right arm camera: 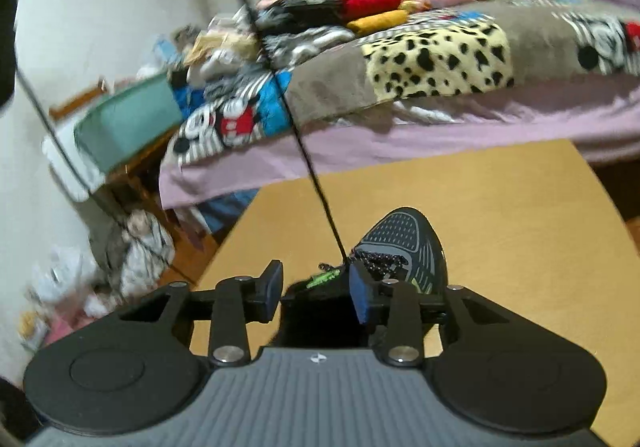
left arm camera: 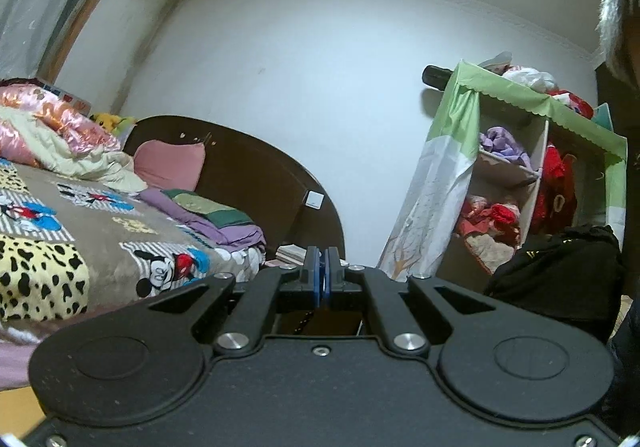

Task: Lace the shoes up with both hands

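the left gripper (left arm camera: pixel 322 271) pointed level at a bed (left arm camera: pixel 100 231) and wall, its blue pads pressed together — what they pinched, i could not tell. the right gripper (right arm camera: pixel 316 293) hung over the dark shoe (right arm camera: pixel 404 243) on the wooden table (right arm camera: pixel 520 247), jaws apart; a black lace (right arm camera: pixel 308 163) ran taut upward from the shoe.

My left gripper (left arm camera: pixel 322 275) points level, its jaws pressed fully together, blue pads face to face; I cannot tell whether anything is pinched between them. My right gripper (right arm camera: pixel 316 293) tilts downward, jaws parted with a clear gap, pads touching nothing. No hand or sleeve shows in either wrist view.
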Action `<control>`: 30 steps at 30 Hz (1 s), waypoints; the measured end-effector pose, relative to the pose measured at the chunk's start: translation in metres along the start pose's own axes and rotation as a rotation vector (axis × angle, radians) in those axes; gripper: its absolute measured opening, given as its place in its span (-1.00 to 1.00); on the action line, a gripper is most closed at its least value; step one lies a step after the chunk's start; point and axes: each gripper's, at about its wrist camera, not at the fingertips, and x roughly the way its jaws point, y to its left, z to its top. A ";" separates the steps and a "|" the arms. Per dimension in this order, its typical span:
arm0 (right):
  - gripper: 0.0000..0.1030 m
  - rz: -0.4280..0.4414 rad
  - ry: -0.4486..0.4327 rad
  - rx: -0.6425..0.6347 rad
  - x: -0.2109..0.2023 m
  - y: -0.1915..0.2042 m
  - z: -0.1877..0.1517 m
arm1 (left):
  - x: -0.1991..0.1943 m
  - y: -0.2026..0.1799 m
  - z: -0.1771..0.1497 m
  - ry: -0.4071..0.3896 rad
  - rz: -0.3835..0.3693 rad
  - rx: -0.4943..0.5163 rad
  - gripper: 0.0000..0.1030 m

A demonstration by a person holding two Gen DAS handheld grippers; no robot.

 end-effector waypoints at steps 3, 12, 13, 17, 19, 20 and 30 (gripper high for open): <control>-0.22 -0.042 0.030 -0.160 0.007 0.015 -0.003 | 0.001 -0.006 0.002 -0.006 -0.015 0.012 -1.00; -0.18 -0.150 0.067 -0.656 0.031 0.063 -0.020 | -0.003 -0.012 0.004 -0.022 -0.071 0.011 -1.00; -0.18 -0.158 0.078 -0.700 0.035 0.067 -0.022 | -0.003 -0.011 0.003 -0.020 -0.069 0.006 -1.00; -0.19 -0.176 0.125 -0.797 0.049 0.074 -0.024 | -0.007 -0.006 0.002 -0.013 -0.056 -0.011 -1.00; -0.22 -0.176 0.146 -0.838 0.053 0.076 -0.026 | -0.009 -0.004 0.002 -0.011 -0.051 -0.017 -1.00; -0.23 -0.180 0.149 -0.862 0.054 0.077 -0.027 | -0.009 -0.003 0.002 -0.008 -0.046 -0.018 -1.00; -0.71 -0.186 0.166 -0.709 0.046 0.059 -0.020 | 0.000 0.010 -0.012 0.078 0.062 -0.016 -1.00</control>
